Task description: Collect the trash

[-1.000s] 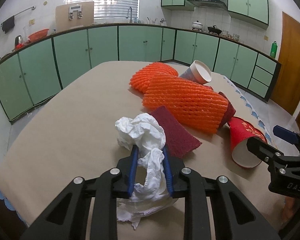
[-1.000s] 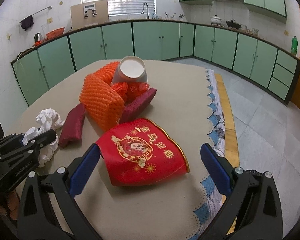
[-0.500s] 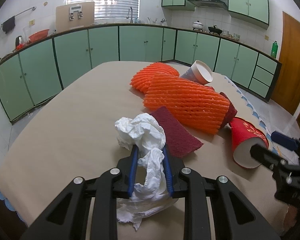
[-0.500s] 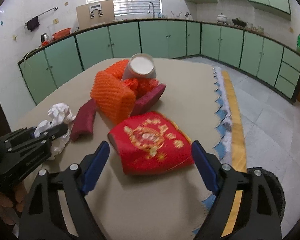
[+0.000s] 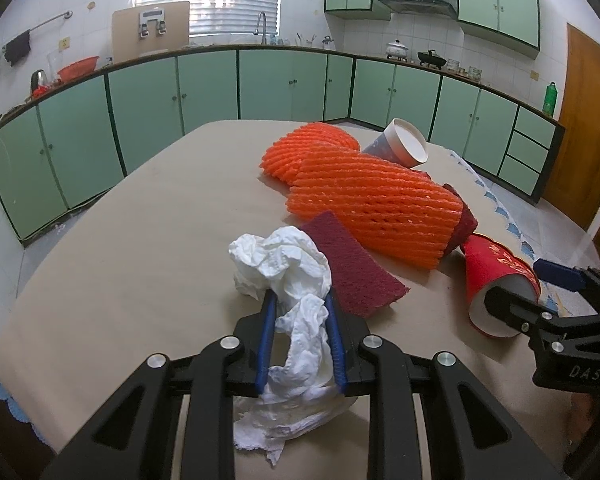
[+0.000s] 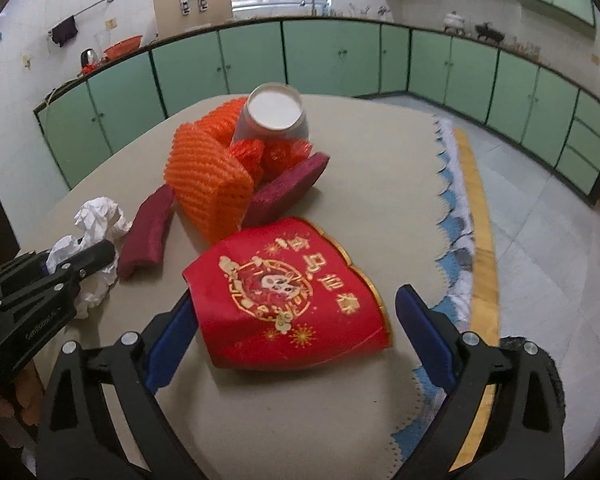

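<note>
My left gripper [image 5: 300,300] is shut on a crumpled white paper towel [image 5: 292,276] that rests on the table. The towel also shows in the right wrist view [image 6: 96,220]. My right gripper [image 6: 296,300] is open, its blue pads either side of a red paper cup [image 6: 284,292] lying on its side; the cup also shows in the left wrist view [image 5: 496,280]. Orange foam fruit nets [image 5: 372,200], maroon scouring pads [image 5: 352,272] and a white paper cup [image 6: 274,114] lie in a pile mid-table.
The table [image 5: 140,248] has a beige cover with a blue scalloped edge [image 6: 448,216] on its right side. Green kitchen cabinets [image 5: 260,80] run along the walls behind. Tiled floor [image 6: 540,240] lies to the right.
My right gripper drew back slightly, then moved forward so its pads flank the red cup. My left gripper has stayed shut on the paper towel without moving.
</note>
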The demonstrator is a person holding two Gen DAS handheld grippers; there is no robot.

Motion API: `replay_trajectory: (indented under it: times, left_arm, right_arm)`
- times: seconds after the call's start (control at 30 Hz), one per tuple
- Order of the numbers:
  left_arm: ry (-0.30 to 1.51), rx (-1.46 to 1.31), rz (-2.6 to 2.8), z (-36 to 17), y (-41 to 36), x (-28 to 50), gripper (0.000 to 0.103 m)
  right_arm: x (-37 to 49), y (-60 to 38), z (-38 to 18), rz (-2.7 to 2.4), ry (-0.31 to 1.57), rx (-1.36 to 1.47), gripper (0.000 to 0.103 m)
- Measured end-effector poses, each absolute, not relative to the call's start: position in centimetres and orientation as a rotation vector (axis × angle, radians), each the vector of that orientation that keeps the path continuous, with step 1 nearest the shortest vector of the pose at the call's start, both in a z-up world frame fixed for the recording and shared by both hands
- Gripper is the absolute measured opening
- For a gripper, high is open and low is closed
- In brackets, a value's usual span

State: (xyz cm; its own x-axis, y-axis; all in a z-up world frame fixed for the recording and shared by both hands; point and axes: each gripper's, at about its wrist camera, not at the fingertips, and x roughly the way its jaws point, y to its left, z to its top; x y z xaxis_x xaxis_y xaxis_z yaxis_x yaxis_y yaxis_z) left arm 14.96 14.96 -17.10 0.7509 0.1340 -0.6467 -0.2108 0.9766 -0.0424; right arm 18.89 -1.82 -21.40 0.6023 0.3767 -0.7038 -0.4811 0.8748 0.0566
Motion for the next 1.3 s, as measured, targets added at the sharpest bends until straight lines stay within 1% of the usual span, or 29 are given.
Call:
replay_trajectory:
  times: [0.13,0.43,0.47,0.5,0.53,0.6,0.67,0.7,0.73,0.8,0.87,0.9,1.1,1.23,1.27,1.3]
  left_arm:
    - [0.698,-0.117,0.189,-17.1,14.9,15.0,0.025]
    - [0.670,-0.127,0.185,-15.8,14.9,14.1,0.025]
    - [0.667,-0.126,0.183,-15.6,14.8,13.9,0.025]
    - [0.661,-0.125,0.177,-15.3,14.6,13.8,0.025]
    - [0.657,-0.123,0.173,-15.2,14.4,13.6,0.025]
    - [0.654,-0.117,0.163,-14.9,14.1,13.4,0.025]
    - [0.654,-0.112,0.158,-14.9,13.9,13.4,0.025]
    - [0.655,-0.112,0.156,-14.8,13.9,13.5,0.025]
    - [0.656,-0.112,0.156,-14.9,13.8,13.5,0.025]
    - [0.660,-0.112,0.157,-15.0,13.8,13.6,0.025]
    - [0.665,-0.113,0.158,-15.1,13.8,13.7,0.025]
    - [0.666,-0.112,0.158,-15.1,13.9,13.7,0.025]
    - [0.672,-0.114,0.160,-15.4,13.9,14.2,0.025]
    - [0.687,-0.114,0.159,-15.8,13.8,14.6,0.025]
    - [0.689,-0.113,0.159,-15.9,13.7,14.6,0.025]
    - [0.692,-0.113,0.159,-16.0,13.7,14.7,0.025]
  right_arm:
    - [18.4,-1.8,-21.3,0.516,0.766,-0.147,0.082]
    - [16.5,-2.3,-19.7,0.526,0.715,-0.144,0.079]
    - [16.3,-2.4,-19.5,0.528,0.710,-0.145,0.075]
    - [16.1,-2.5,-19.2,0.545,0.714,-0.145,0.040]
    - [16.2,-2.5,-19.2,0.544,0.729,-0.141,0.043]
    - [15.9,-2.6,-19.1,0.548,0.736,-0.148,0.043]
    - [15.4,-2.4,-19.2,0.535,0.729,-0.177,0.048]
    - [15.3,-2.4,-19.2,0.531,0.729,-0.177,0.055]
    - [15.2,-2.6,-19.2,0.525,0.728,-0.168,0.066]
    - [15.2,-2.8,-19.3,0.511,0.721,-0.159,0.079]
    - [15.5,-3.0,-19.4,0.506,0.719,-0.165,0.084]
    - [15.8,-3.1,-19.5,0.511,0.723,-0.168,0.088]
    - [17.7,-3.0,-20.5,0.540,0.761,-0.170,0.092]
    - [18.4,-2.9,-21.4,0.552,0.800,-0.161,0.092]
    - [18.4,-3.0,-21.5,0.555,0.807,-0.155,0.092]
    - [18.5,-3.0,-21.7,0.561,0.814,-0.152,0.086]
